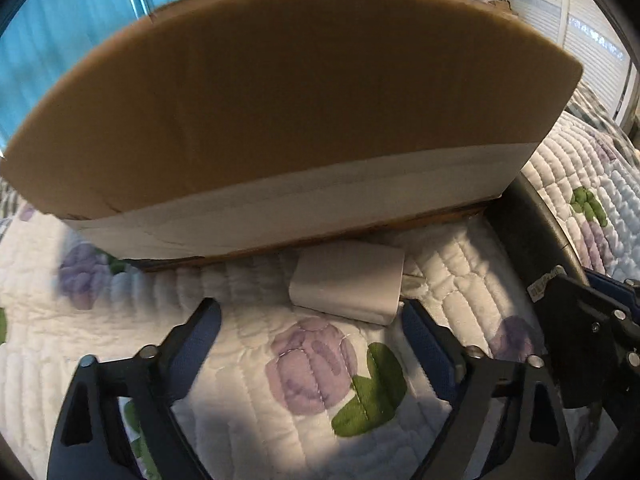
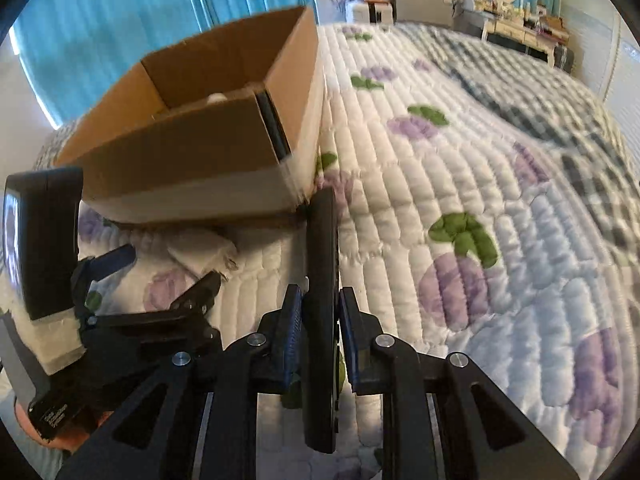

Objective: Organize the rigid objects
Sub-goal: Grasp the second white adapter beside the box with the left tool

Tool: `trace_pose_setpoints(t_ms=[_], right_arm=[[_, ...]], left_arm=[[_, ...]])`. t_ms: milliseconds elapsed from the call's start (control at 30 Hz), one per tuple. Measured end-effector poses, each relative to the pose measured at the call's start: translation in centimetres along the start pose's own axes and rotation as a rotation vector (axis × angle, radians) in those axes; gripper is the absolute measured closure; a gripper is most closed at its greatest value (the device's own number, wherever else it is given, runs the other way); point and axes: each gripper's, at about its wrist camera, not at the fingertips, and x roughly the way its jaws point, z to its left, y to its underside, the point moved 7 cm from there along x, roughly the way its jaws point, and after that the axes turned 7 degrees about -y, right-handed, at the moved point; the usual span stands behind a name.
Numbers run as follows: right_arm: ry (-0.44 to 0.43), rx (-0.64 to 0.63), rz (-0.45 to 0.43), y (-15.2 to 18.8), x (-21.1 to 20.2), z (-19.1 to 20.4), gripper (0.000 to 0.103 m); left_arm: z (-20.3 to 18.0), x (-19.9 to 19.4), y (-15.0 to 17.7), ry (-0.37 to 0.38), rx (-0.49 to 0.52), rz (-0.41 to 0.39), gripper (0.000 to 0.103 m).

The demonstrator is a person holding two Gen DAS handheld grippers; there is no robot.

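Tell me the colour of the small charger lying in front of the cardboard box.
White charger; clearest in the left wrist view.

The cardboard box (image 2: 208, 136) sits on the quilt (image 2: 460, 168), far left. Just near of it lies the charger (image 1: 348, 282). Right of the charger, the flat panel (image 2: 322, 280) stands on edge, its far end beside the box's right corner.

Supporting surface: a bed covered by a white quilt (image 2: 460, 168) with purple flowers and green leaves. Resting directly on it: an open cardboard box (image 2: 192, 160) and, just beside its base, a white charger (image 1: 348, 284).
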Motion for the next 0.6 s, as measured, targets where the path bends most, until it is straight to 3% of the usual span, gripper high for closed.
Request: trace_pose_setpoints(t_ms=[67, 167, 200, 600], right_arm=[[-0.012, 0.015, 0.010, 0.2, 0.2, -0.2, 0.084], [-0.014, 0.017, 0.030, 0.3, 0.8, -0.3, 0.083], [-0.013, 0.018, 0.037, 0.4, 1.1, -0.4, 0.083], [-0.011, 0.001, 0.022, 0.8, 0.1, 0.1, 0.084]], left_arm=[[0.0, 0.2, -0.2, 0.016, -0.001, -0.005, 0.017], [-0.8, 0.0, -0.3, 0.073, 0.015, -0.012, 0.036], [-1.2, -0.2, -0.2, 0.105, 0.025, -0.011, 0.050], [-0.1, -2.6, 1.5, 0.091, 0.010, -0.039, 0.050]])
